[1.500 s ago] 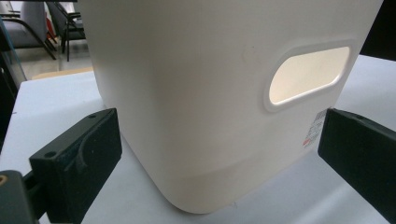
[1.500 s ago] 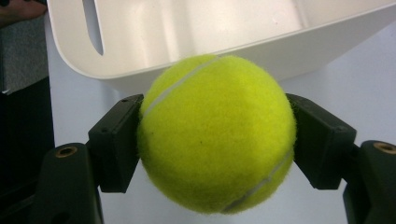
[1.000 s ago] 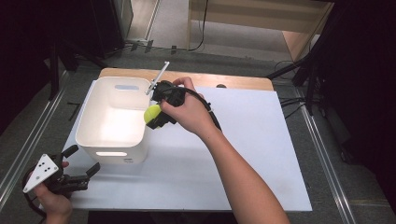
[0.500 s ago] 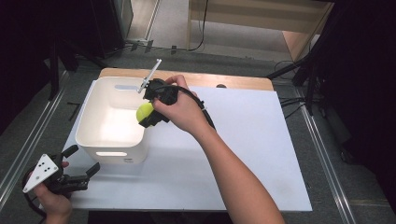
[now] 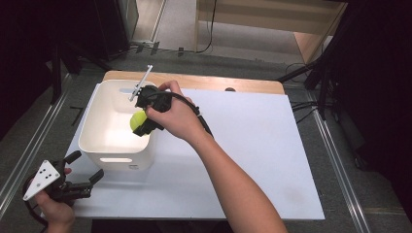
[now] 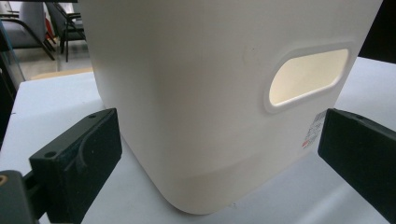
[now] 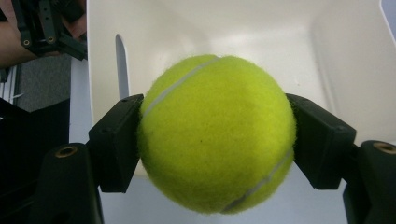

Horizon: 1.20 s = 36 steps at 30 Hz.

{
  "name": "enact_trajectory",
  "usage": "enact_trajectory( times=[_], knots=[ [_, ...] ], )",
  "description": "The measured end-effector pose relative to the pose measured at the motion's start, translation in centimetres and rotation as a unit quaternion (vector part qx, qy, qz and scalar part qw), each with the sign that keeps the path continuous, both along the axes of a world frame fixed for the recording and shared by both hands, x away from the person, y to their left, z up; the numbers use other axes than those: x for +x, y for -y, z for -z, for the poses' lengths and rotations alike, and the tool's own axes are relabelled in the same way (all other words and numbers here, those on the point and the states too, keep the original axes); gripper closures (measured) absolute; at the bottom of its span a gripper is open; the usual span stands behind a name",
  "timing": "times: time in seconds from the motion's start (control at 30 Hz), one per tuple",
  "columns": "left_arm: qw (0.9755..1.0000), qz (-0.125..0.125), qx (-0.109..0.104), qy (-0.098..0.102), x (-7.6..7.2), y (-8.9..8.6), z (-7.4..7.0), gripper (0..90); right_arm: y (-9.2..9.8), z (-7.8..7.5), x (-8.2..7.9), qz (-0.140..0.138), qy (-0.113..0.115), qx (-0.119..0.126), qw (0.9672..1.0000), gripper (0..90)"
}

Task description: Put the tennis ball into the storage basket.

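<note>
Since the earlier frame the right gripper [image 5: 141,124] has carried the tennis ball [image 5: 137,120] leftward, from the white bin's [image 5: 92,145] right rim to a spot over its open mouth, while the left gripper [image 5: 73,182] sits unchanged off the bin's near-left corner. Seen from above, the ball hangs inside the bin's outline toward its 3 o'clock side, above the floor rather than resting on it. In the right gripper view the ball [image 7: 217,133] is pinched squarely between the two black jaws, one pad at 9 o'clock and the other at 3 o'clock, with the bin's pale interior [image 7: 261,42] behind it. The left gripper's jaws stand wide apart and hold nothing, facing the bin's handle cutout [image 6: 306,77]. The step in hand looks like the drop into the bin; the next move probably calls for lowering a little and parting the jaws so the ball falls clear of the rim
</note>
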<state>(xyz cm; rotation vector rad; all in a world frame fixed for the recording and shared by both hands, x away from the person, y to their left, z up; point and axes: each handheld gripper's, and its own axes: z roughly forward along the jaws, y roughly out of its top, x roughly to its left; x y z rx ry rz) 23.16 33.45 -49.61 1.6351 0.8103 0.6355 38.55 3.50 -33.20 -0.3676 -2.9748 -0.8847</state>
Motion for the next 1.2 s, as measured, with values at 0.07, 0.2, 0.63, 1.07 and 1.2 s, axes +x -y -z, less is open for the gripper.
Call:
enact_trajectory(
  times=[0.07,0.2,0.63,1.07,1.2],
  knots=[
    [1.0,0.0,0.0,0.0,0.0,0.0,0.0,0.0,-0.4,0.2,-0.1,-0.002,0.0,0.001,1.0,24.2],
    [1.0,0.0,0.0,0.0,0.0,0.0,0.0,0.0,-1.1,0.6,-0.4,-0.008,0.0,-0.005,1.0,24.2],
    [1.0,-0.001,-0.001,-0.001,0.0,0.0,0.0,0.0,-2.3,2.2,-0.1,-0.012,0.006,-0.029,0.9995,24.2],
    [1.0,0.0,-0.002,0.0,0.0,0.0,0.0,0.0,-2.9,4.1,0.1,-0.007,0.002,-0.058,0.9983,21.5],
    [1.0,0.0,-0.002,0.0,0.1,0.0,0.0,0.0,-2.6,4.4,0.1,-0.011,0.007,-0.065,0.9978,17.9]
  ],
)
